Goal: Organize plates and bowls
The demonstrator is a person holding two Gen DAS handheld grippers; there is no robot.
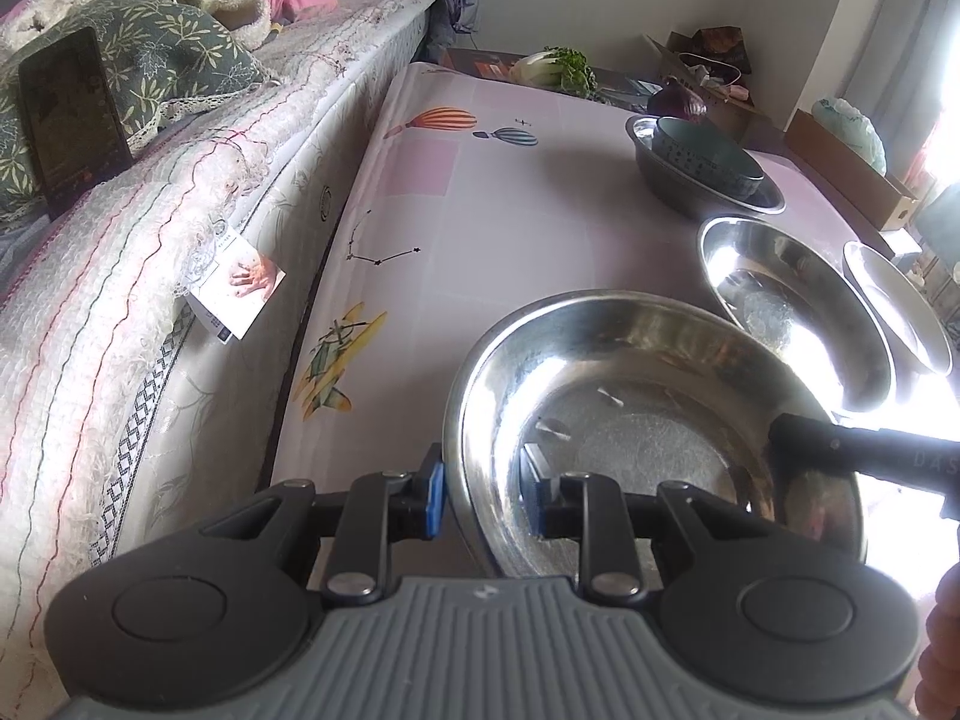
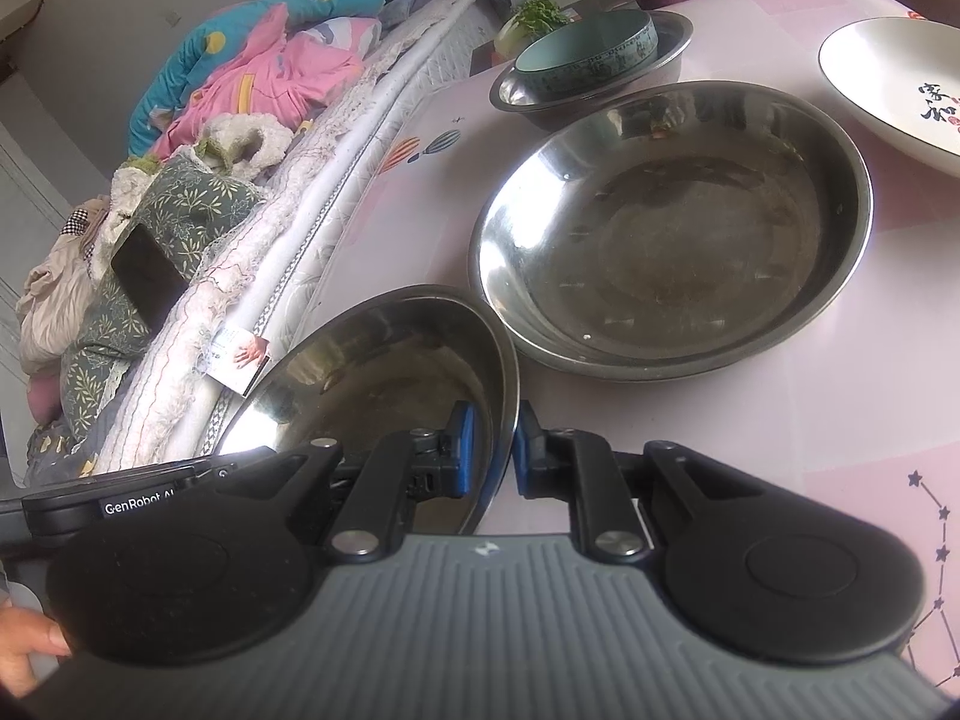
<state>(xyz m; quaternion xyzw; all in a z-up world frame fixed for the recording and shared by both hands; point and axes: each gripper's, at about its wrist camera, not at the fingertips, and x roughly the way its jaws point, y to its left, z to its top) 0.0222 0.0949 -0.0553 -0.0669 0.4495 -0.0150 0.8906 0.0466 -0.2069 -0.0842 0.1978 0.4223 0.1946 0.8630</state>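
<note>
Nearest me is a shallow steel dish (image 1: 630, 420) (image 2: 372, 384), and both grippers hold it by opposite rims. My left gripper (image 1: 486, 501) is shut on its left rim, one blue pad outside and one inside. My right gripper (image 2: 493, 450) is shut on its right rim, and one of its black fingers (image 1: 840, 444) shows in the left wrist view. Just beyond lies a second steel dish (image 1: 792, 306) (image 2: 672, 228) on the pink tablecloth. A white plate (image 1: 900, 300) (image 2: 894, 84) with dark lettering sits further right. At the back, a teal bowl (image 1: 708, 156) (image 2: 588, 48) rests inside a steel bowl (image 1: 672, 186) (image 2: 516, 93).
A bed (image 1: 180, 240) with piled bedding runs along the table's left edge, a dark tablet (image 1: 72, 120) propped on it. Leafy greens (image 1: 558, 66) and a purple vegetable (image 1: 678, 99) lie at the far end beside cardboard boxes (image 1: 852, 168). A person's fingers (image 2: 24, 648) show at lower left.
</note>
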